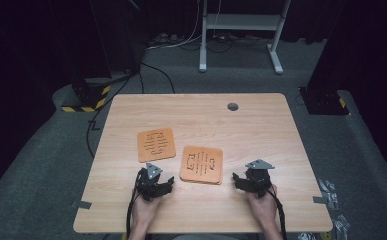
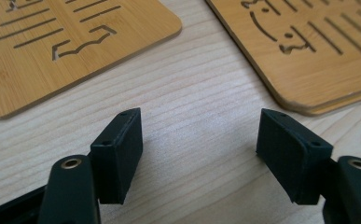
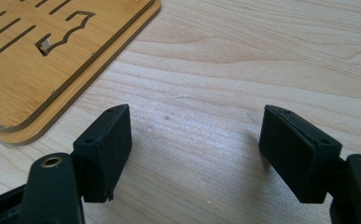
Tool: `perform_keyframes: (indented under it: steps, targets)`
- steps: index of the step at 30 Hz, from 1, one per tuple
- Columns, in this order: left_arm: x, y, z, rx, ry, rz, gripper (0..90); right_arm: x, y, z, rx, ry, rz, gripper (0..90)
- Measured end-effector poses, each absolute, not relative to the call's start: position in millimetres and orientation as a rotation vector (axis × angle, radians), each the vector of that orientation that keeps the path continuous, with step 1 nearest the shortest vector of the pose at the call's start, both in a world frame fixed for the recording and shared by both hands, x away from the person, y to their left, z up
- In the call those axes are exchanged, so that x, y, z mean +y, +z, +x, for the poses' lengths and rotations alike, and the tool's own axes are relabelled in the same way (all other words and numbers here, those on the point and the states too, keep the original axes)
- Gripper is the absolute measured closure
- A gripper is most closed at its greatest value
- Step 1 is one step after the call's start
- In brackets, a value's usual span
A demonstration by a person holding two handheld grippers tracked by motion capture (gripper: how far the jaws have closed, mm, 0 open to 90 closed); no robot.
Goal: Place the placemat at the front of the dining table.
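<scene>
- Bench [image 1: 261,125]: pale wood, two orange-brown slotted mats lying flat on its near half; grommet hole [image 1: 232,106] toward the far edge.
- Single mat [image 1: 156,144]: left of centre, nearer the left edge, one thin board, corners slightly turned against the bench edges.
- Stacked mats [image 1: 201,164]: just right of the single mat and closer to the near edge; layered edges visible in the right gripper view [image 3: 38,70], so at least two boards.
- Left gripper [image 1: 157,186]: near edge, jaws wide and empty, aimed at the bare gap between the two mats [image 2: 199,130].
- Right gripper [image 1: 245,183]: near edge, jaws wide and empty, stack corner just ahead and to its left.
- Key relation, as judged: stack between both grippers, beside either; single mat nearer the left gripper alone.
</scene>
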State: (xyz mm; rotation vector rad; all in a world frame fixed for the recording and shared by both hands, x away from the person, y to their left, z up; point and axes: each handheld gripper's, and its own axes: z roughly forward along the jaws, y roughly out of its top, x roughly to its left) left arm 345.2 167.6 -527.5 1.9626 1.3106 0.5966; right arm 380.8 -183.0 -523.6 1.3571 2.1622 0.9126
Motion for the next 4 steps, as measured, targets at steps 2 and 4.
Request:
perform_keyframes:
  steps: [2, 4]
  targets:
    - [167.6, -527.5, 345.5, 1.322, 0.593, 1.960, 29.7, -183.0, -523.7, 380.8, 2.162, 0.913, 1.357, 25.2]
    - [167.5, -527.5, 345.7, 1.326, 0.598, 1.960, 28.2, -183.0, -523.7, 380.8, 2.162, 0.913, 1.357, 25.2]
